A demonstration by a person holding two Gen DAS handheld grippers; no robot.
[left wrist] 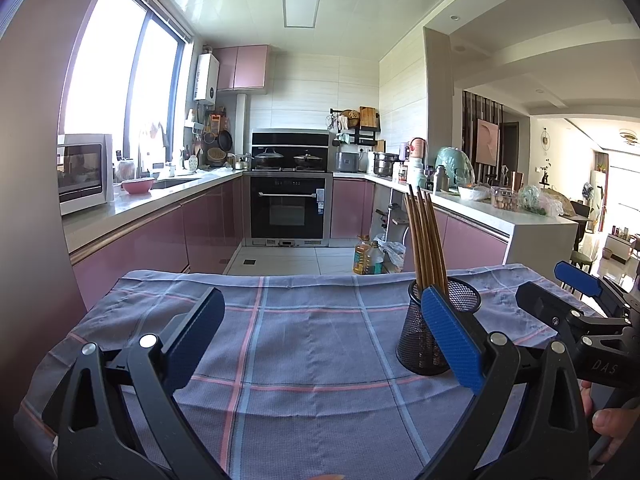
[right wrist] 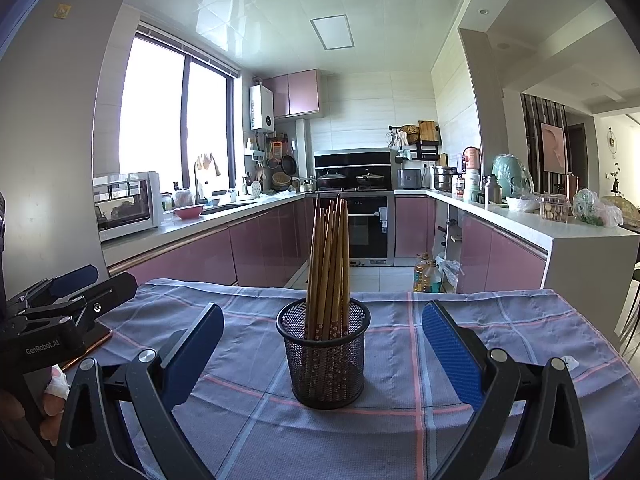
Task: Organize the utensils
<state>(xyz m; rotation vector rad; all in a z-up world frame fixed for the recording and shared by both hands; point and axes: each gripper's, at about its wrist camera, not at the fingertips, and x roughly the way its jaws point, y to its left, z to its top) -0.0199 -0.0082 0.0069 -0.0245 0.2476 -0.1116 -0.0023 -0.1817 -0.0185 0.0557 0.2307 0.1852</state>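
A black mesh holder [right wrist: 325,354] stands upright on the checked blue cloth [right wrist: 400,432], with several wooden chopsticks [right wrist: 330,264] standing in it. My right gripper [right wrist: 322,354] is open and empty, its blue pads either side of the holder and a little nearer than it. In the left wrist view the holder [left wrist: 416,340] and chopsticks [left wrist: 426,240] stand at the right, partly behind my right-hand pad [left wrist: 452,340]. My left gripper [left wrist: 320,340] is open and empty over bare cloth [left wrist: 304,340]. The right gripper [left wrist: 576,296] shows at the far right there.
The cloth-covered table ends at a far edge [right wrist: 360,290] with kitchen floor beyond. Oil bottles [right wrist: 426,274] stand on the floor. The left gripper [right wrist: 68,300] sits at the left over the table's edge. Pink cabinets and a counter [left wrist: 500,216] lie beyond.
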